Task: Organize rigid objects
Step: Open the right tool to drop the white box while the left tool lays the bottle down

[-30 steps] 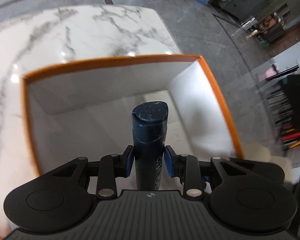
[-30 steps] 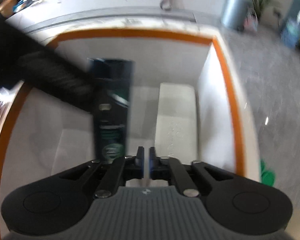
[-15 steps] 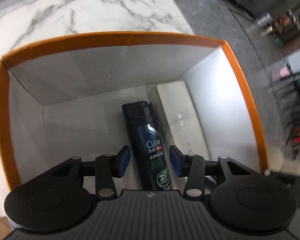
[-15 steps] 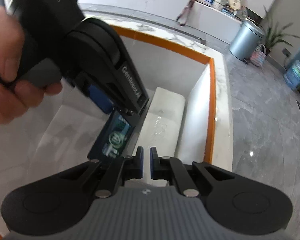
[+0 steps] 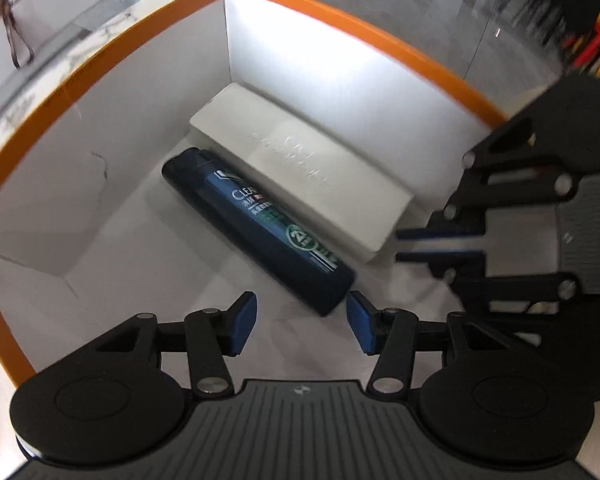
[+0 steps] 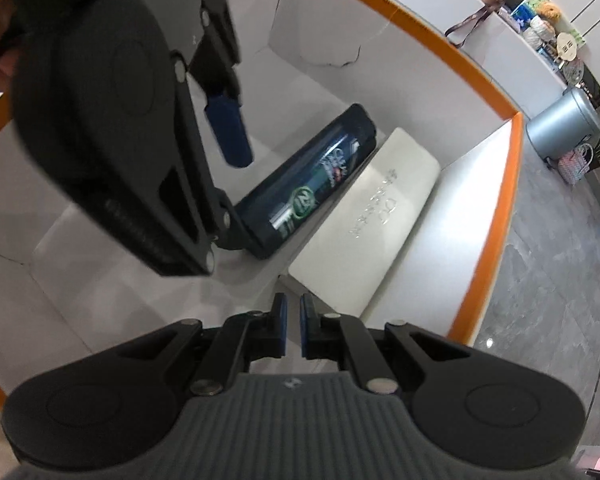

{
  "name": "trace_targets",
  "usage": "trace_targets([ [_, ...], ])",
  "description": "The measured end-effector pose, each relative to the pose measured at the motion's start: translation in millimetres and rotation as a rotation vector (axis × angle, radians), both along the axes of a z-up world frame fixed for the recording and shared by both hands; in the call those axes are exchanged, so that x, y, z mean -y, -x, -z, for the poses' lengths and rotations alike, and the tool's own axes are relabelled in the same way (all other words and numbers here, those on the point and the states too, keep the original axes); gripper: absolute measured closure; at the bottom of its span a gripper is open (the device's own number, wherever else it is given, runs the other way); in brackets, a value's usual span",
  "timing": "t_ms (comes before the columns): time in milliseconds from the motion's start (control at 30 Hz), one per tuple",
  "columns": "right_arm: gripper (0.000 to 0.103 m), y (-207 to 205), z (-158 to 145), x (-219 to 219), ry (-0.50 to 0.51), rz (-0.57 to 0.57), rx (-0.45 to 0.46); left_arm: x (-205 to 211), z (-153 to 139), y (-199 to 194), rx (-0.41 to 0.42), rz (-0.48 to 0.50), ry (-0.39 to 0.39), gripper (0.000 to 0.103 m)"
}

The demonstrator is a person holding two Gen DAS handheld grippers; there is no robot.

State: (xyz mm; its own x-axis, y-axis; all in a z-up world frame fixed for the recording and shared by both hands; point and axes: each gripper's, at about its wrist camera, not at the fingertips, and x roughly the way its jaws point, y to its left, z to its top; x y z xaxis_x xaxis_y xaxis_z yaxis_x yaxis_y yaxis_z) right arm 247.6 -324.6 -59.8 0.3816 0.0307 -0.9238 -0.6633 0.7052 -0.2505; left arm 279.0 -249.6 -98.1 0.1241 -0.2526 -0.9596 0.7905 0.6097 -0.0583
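My left gripper (image 5: 301, 322) hangs over the open box (image 5: 100, 56), the orange-rimmed one with white walls, and its jaws have just been opening; they now stand apart with nothing pressed between them. The dark blue shampoo bottle (image 5: 256, 228) lies flat on the box floor in the centre of the left wrist view, running from upper left to lower right, its base end reaching down toward the gap between my blue pads (image 5: 244, 322) without touching either. Just beside it, along its upper right side, lies a long white packet (image 5: 300, 160) set against the box wall. My right gripper (image 6: 293, 330) shows at the bottom of its own view with the jaws together and nothing in them; from the left wrist it enters at the right edge of the frame. In the right wrist view the left gripper fills the upper left and covers the bottle's base. The marble table (image 5: 100, 36) shows beyond the box rim at upper left.
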Motion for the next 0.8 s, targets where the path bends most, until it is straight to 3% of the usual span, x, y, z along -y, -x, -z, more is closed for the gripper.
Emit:
trace_targets([
  [67,0.1,-4,3,-2,0.012,0.004,0.001,4,2,0,0.006,0.016,-0.024,0.044],
  [233,0.1,-9,4,-4,0.012,0.033,0.043,0,0,-1,0.034,0.021,0.002,0.068],
  [567,0.101,-10,-1,-2,0.004,0.062,0.062,-1,-5,6,0.101,0.079,0.043,0.071],
  [667,0.101,-10,11,-5,0.004,0.061,0.062,-3,-5,6,0.11,0.048,0.023,0.071],
  [733,0.1,-9,16,-3,0.003,0.06,0.06,-9,-9,6,0.092,0.019,0.046,0.071],
  [800,0.093,-8,15,-2,-0.002,0.059,0.059,-15,-19,2,0.061,-0.011,0.094,0.071],
])
